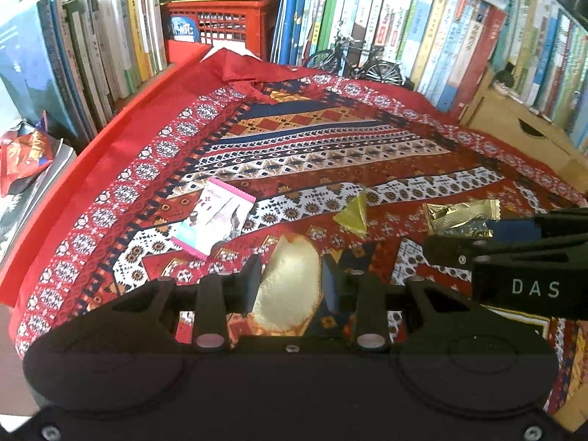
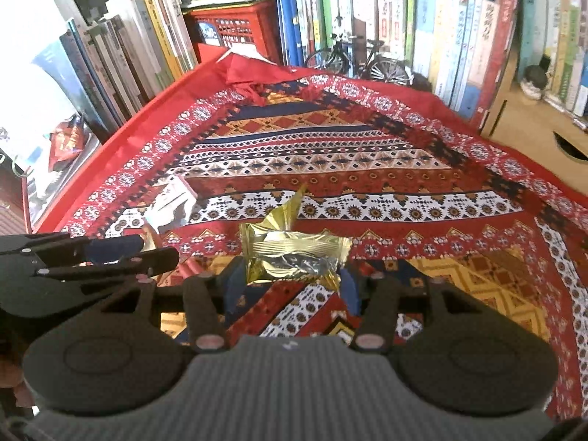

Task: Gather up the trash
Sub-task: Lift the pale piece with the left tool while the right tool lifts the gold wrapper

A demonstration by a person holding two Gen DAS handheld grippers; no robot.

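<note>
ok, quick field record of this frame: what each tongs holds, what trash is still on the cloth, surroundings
left tongs: shut on pale gold wrapper
right tongs: shut on crinkled gold foil packet
still on cloth: pink-edged wrapper; small gold foil scrap
surface: patterned red cloth
off cloth, left side: red crumpled bag
backdrop: books, red crate, model bicycle

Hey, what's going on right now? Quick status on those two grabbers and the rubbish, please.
Left hand-held gripper shut on gold foil piece. Right hand-held gripper shut on gold wrapper. Pink wrapper and gold scrap left on patterned cloth. Nothing blocking.
</note>
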